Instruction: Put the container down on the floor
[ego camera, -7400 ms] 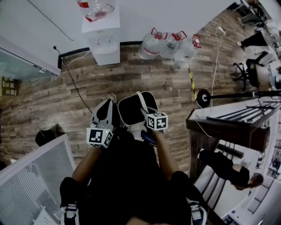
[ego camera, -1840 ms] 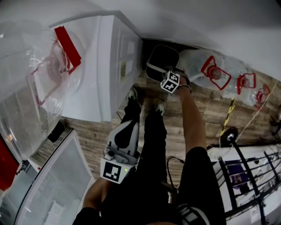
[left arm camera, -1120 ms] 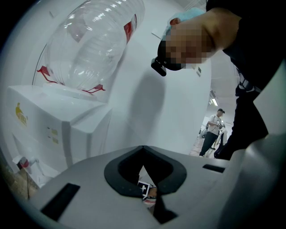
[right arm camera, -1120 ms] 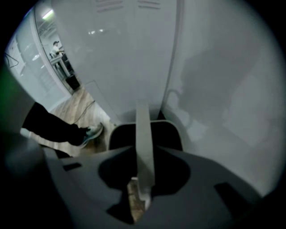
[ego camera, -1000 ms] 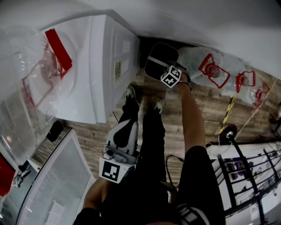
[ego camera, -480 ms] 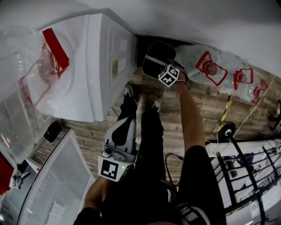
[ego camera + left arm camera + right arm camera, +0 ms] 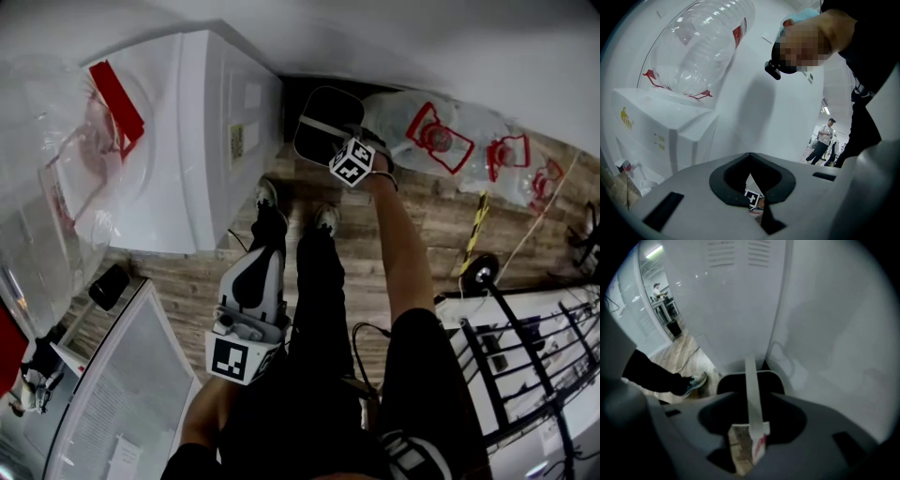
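Observation:
The black container (image 7: 330,108) with a white strap handle (image 7: 750,380) sits low in the corner between the water dispenser (image 7: 216,141) and the wall. My right gripper (image 7: 359,141) reaches steeply down over it. Its jaws have just been opening and now stand wide, with the handle's end (image 7: 754,434) loose between them. In the right gripper view the container (image 7: 736,383) lies just beyond the right gripper (image 7: 747,441). My left gripper (image 7: 265,255) hangs back near my legs, shut and empty. In its own view the left gripper (image 7: 751,187) faces the dispenser.
A large clear bottle (image 7: 66,159) tops the dispenser. Several water bottles (image 7: 436,131) with red handles lie on the wood floor right of the container. My shoes (image 7: 267,197) stand just short of it. A dark table and rack (image 7: 525,347) is at right.
Seven seconds ago both grippers held the container out in the room. Now it is down in the corner by the dispenser under the right gripper alone. Over the last second little has shifted.

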